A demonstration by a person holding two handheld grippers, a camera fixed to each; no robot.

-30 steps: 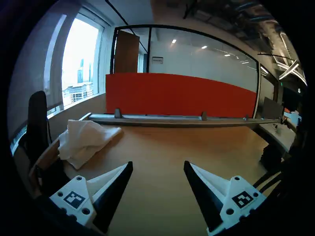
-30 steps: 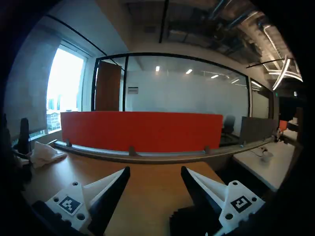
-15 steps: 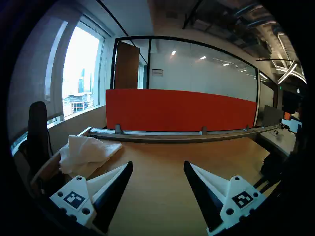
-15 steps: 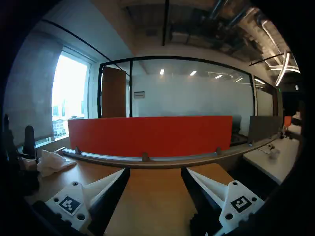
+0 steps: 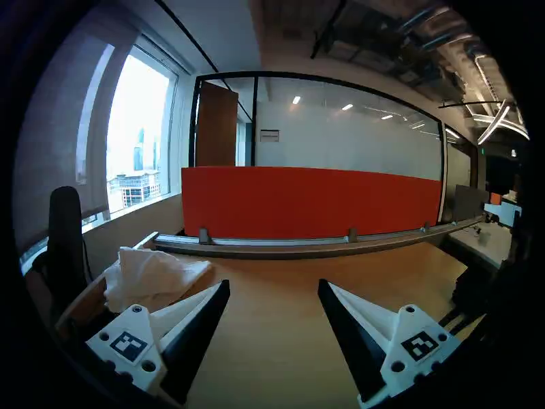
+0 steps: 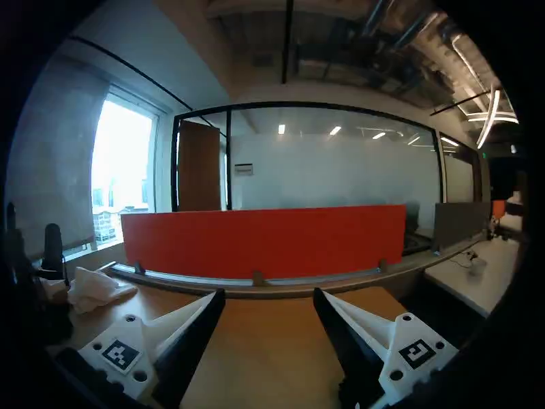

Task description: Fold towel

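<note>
Crumpled towel [image 5: 153, 276] is seen at 8 o'clock on the table [image 5: 381, 273]. Left gripper [image 5: 272, 282] and right gripper [image 6: 268, 292] are held wide open, jaws empty. Bunched layers may be pinched together, spoiling the fold.

Ahead of the left gripper [image 5: 272, 283] we find a wooden desk [image 5: 286, 327] ending at an orange partition [image 5: 310, 202]. Beyond it stand a glass wall [image 5: 347, 136] and a wooden door [image 5: 216, 126]. To the gripper's left, a bright window [image 5: 136, 136] admits daylight, with a dark chair [image 5: 65, 238] below it. Ceiling lights [image 5: 501, 126] hang upper right.
</note>
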